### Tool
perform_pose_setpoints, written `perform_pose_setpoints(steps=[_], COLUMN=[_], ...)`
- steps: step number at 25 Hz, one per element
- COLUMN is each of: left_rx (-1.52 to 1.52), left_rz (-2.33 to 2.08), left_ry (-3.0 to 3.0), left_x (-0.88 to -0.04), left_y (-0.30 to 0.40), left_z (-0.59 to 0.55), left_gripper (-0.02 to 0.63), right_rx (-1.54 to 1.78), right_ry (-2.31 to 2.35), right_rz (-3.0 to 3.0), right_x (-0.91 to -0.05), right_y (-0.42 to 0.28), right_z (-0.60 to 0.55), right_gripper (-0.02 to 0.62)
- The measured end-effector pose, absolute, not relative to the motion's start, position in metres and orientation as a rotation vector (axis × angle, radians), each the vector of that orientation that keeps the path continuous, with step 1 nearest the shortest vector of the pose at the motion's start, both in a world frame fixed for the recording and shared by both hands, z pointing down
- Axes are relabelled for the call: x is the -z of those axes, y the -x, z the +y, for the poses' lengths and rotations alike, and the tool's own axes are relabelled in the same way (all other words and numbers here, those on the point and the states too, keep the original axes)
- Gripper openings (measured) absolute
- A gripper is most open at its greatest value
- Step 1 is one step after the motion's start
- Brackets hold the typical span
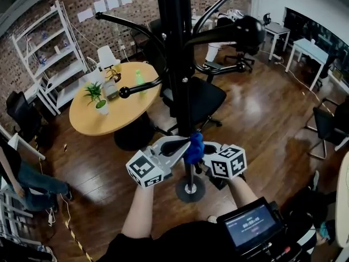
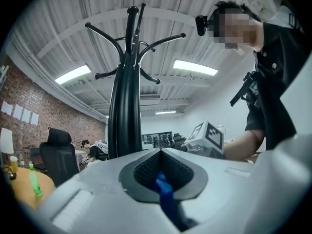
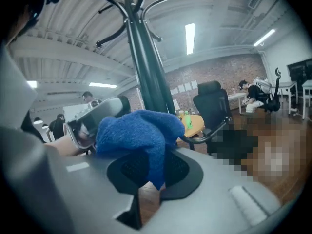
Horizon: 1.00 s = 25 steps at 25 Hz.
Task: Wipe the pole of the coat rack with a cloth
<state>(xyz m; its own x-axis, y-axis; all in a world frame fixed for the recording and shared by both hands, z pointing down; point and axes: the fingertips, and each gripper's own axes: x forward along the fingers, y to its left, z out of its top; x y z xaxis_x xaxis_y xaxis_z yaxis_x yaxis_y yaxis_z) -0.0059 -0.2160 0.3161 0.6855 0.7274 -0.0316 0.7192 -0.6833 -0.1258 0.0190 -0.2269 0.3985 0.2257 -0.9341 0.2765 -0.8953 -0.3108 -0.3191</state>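
The black coat rack pole (image 1: 180,64) rises from its round base (image 1: 190,190) on the wooden floor. A blue cloth (image 1: 194,148) is bunched against the pole low down, just above the base. My left gripper (image 1: 181,146) comes in from the left and is shut on one end of the cloth (image 2: 164,191). From the right, my right gripper (image 1: 207,149) is shut on the other part of the cloth (image 3: 139,133). The pole (image 2: 125,121) stands just beyond the left jaws, and in the right gripper view the pole (image 3: 148,82) is behind the cloth.
The rack's curved hooks (image 1: 218,34) spread out at head height. A round wooden table (image 1: 112,111) with a plant and a green bottle stands to the left, a black office chair (image 1: 204,94) behind the rack. White shelves (image 1: 52,59) line the brick wall. A person (image 1: 22,182) is at far left.
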Motion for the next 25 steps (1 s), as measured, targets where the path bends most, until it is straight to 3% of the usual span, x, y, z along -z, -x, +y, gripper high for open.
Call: perform_pose_setpoints(steps=[16, 25], left_rx=[-0.139, -0.208], left_rz=[-1.089, -1.029], left_ry=[2.854, 2.923], left_x=[-0.313, -0.27], left_y=[0.021, 0.013], left_z=[-0.197, -0.209], left_gripper=[0.005, 0.005], right_rx=[0.747, 0.434], right_ry=[2.287, 2.471], right_rz=[1.923, 1.898], right_x=[-0.4, -0.361], right_y=[0.008, -0.027], right_z=[-0.2, -0.228], right_gripper=[0.051, 0.051])
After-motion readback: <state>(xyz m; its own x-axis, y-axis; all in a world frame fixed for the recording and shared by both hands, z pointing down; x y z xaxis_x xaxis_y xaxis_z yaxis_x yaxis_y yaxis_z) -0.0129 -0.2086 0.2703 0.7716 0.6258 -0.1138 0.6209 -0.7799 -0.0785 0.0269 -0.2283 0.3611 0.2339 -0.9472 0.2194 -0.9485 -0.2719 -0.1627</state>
